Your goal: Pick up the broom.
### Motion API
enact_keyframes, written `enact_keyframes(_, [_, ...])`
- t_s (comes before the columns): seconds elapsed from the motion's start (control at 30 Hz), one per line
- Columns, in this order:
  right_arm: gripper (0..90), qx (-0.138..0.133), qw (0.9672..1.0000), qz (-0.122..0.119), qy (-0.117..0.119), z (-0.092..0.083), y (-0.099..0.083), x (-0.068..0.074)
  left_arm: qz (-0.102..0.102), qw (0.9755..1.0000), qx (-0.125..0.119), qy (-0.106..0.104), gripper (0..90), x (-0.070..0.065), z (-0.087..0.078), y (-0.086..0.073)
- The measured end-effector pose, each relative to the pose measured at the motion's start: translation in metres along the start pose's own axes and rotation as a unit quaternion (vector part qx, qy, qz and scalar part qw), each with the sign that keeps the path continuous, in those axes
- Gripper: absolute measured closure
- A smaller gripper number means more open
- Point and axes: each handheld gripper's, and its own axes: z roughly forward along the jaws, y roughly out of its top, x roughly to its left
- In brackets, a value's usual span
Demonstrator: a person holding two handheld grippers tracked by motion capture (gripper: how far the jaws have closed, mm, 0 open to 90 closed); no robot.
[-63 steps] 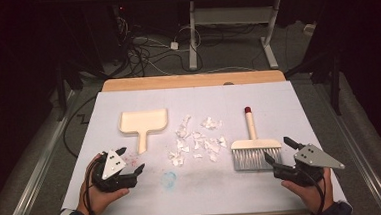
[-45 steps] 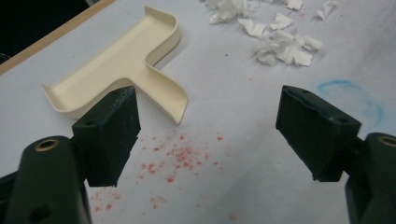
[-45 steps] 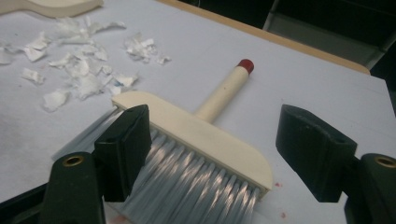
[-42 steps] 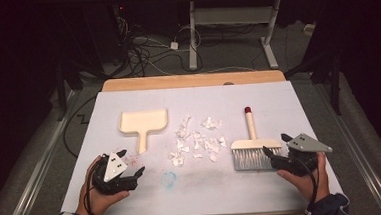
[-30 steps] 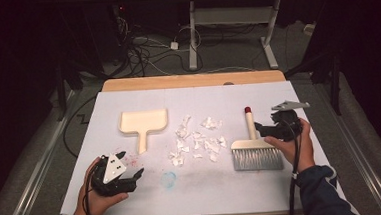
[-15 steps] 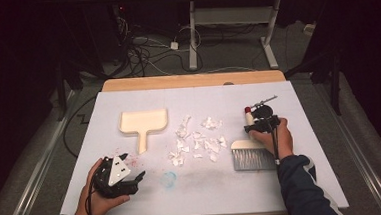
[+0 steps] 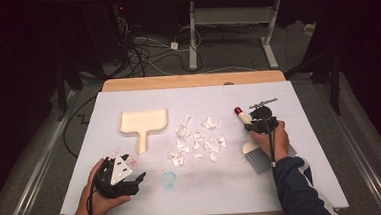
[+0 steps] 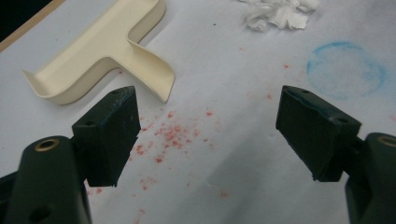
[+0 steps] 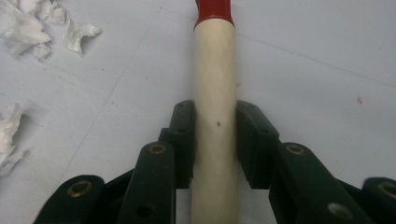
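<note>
Brush (image 7: 253,142) handle is where it's all happening right now, lying on the right side of the desk (image 7: 308,105), bristles toward me and the red tip pointing away. Nearest to me, my left hand-held gripper (image 7: 125,179) sits at the front left with its jaws wide apart and nothing between them, just red specks and a blue ring stain on the sheet ahead of it. My right hand-held gripper (image 9: 215,140) has just been closing and now both pads press on the cream handle, so the brush is clamped. Further out, the paper scraps (image 7: 198,144) are piled mid-desk, left of the brush, and the cream dustpan (image 7: 143,124) is beyond them to the left, well apart from the brush.

What worries me: the grip looks fairly far from the bristles, so the head could swing or twist when I lift. Sweep too hard and those light scraps probably scatter past the dustpan, which nobody is holding steady yet.
</note>
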Motion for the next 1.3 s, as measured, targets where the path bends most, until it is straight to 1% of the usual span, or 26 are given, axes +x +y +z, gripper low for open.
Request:
enact_keyframes(0.13, [70.1,-0.002,1.0000,-0.004,0.000,-0.001,0.000,0.000,-0.001,1.0000,-0.002,-0.001,20.9,0.000,-0.001,0.000])
enact_keyframes(0.2, [70.1,-0.018,0.9998,-0.003,0.002,-0.006,-0.001,-0.003,-0.002,1.0000,-0.002,0.000,20.9,0.000,-0.001,0.000])
enact_keyframes(0.23, [70.1,-0.018,0.9998,-0.003,0.002,-0.006,-0.001,-0.003,-0.002,1.0000,-0.003,0.001,20.9,0.000,-0.001,0.000])
enact_keyframes(0.4, [70.3,-0.084,0.9961,0.014,0.022,-0.035,-0.007,-0.020,-0.001,1.0000,-0.001,0.005,21.5,-0.001,-0.002,0.001])
enact_keyframes(0.43, [70.3,-0.084,0.9961,0.014,0.022,-0.035,-0.007,-0.020,-0.001,1.0000,-0.001,0.005,21.5,-0.001,-0.003,0.001])
enact_keyframes(0.47, [70.3,-0.103,0.9941,0.017,0.029,-0.045,-0.009,-0.025,-0.002,1.0000,-0.003,0.005,21.6,-0.001,-0.003,0.001])
enact_keyframes(0.5, [70.3,-0.103,0.9941,0.017,0.029,-0.045,-0.009,-0.025,-0.002,1.0000,-0.005,0.006,21.6,-0.001,-0.004,0.001])
enact_keyframes(0.57, [70.4,-0.121,0.9914,0.023,0.044,-0.057,-0.012,-0.034,-0.006,0.9999,-0.009,0.005,21.5,-0.001,-0.005,0.002])
enact_keyframes(0.6, [70.4,-0.121,0.9914,0.023,0.044,-0.057,-0.012,-0.034,-0.009,0.9999,-0.011,0.003,21.5,-0.001,-0.005,0.003])
enact_keyframes(0.67, [70.4,-0.144,0.9872,0.033,0.060,-0.068,-0.016,-0.042,-0.013,0.9998,-0.018,0.000,21.5,-0.001,-0.006,0.005])
enact_keyframes(0.7, [70.4,-0.144,0.9872,0.033,0.060,-0.068,-0.016,-0.042,-0.017,0.9996,-0.024,-0.001,21.5,0.000,-0.007,0.007])
enact_keyframes(0.73, [70.4,-0.152,0.9859,0.035,0.060,-0.072,-0.016,-0.043,-0.024,0.9992,-0.032,-0.005,21.5,0.001,-0.008,0.010])
enact_keyframes(0.77, [70.5,-0.171,0.9834,0.024,0.054,-0.083,-0.016,-0.042,-0.029,0.9987,-0.041,-0.007,21.5,0.002,-0.010,0.014])
enact_keyframes(0.87, [70.6,-0.200,0.9784,0.015,0.052,-0.101,-0.016,-0.037,-0.047,0.9959,-0.074,-0.021,21.6,0.004,-0.014,0.028])
enact_keyframes(0.9, [70.6,-0.200,0.9784,0.015,0.052,-0.101,-0.016,-0.037,-0.047,0.9948,-0.087,-0.024,21.6,0.003,-0.015,0.034])
enact_keyframes(0.93, [70.6,-0.216,0.9752,0.010,0.049,-0.111,-0.014,-0.032,-0.049,0.9938,-0.095,-0.031,22.0,0.001,-0.016,0.040])
enact_keyframes(0.97, [70.6,-0.216,0.9752,0.010,0.049,-0.111,-0.014,-0.032,-0.056,0.9923,-0.102,-0.043,22.0,-0.001,-0.016,0.047])
enact_keyframes(1.0, [70.6,-0.224,0.9735,0.005,0.049,-0.116,-0.014,-0.029,-0.053,0.9909,-0.112,-0.051,22.0,-0.004,-0.016,0.054])
enact_keyframes(1.03, [70.6,-0.238,0.9701,-0.001,0.049,-0.125,-0.013,-0.022,-0.051,0.9896,-0.121,-0.059,22.3,-0.008,-0.016,0.062])
enact_keyframes(1.07, [70.6,-0.238,0.9701,-0.001,0.049,-0.125,-0.013,-0.022,-0.050,0.9878,-0.131,-0.068,22.3,-0.012,-0.015,0.070])
enact_keyframes(1.1, [70.6,-0.252,0.9662,-0.007,0.055,-0.132,-0.012,-0.015,-0.049,0.9856,-0.141,-0.080,22.3,-0.016,-0.014,0.078])
enact_keyframes(1.17, [70.6,-0.265,0.9623,-0.014,0.061,-0.139,-0.011,-0.007,-0.044,0.9813,-0.157,-0.102,22.4,-0.025,-0.009,0.094])
enact_keyframes(1.2, [70.6,-0.265,0.9623,-0.014,0.061,-0.139,-0.011,-0.007,-0.040,0.9798,-0.162,-0.110,22.4,-0.030,-0.007,0.102])
enact_keyframes(1.23, [70.6,-0.277,0.9584,-0.022,0.067,-0.146,-0.010,0.002,-0.039,0.9780,-0.168,-0.118,22.9,-0.035,-0.003,0.110])
enact_keyframes(1.27, [70.5,-0.282,0.9565,-0.026,0.069,-0.148,-0.010,0.007,-0.039,0.9754,-0.173,-0.130,23.0,-0.040,0.000,0.118])
enact_keyframes(1.3, [70.5,-0.288,0.9545,-0.029,0.073,-0.151,-0.010,0.013,-0.044,0.9689,-0.184,-0.159,23.0,-0.050,0.007,0.133])
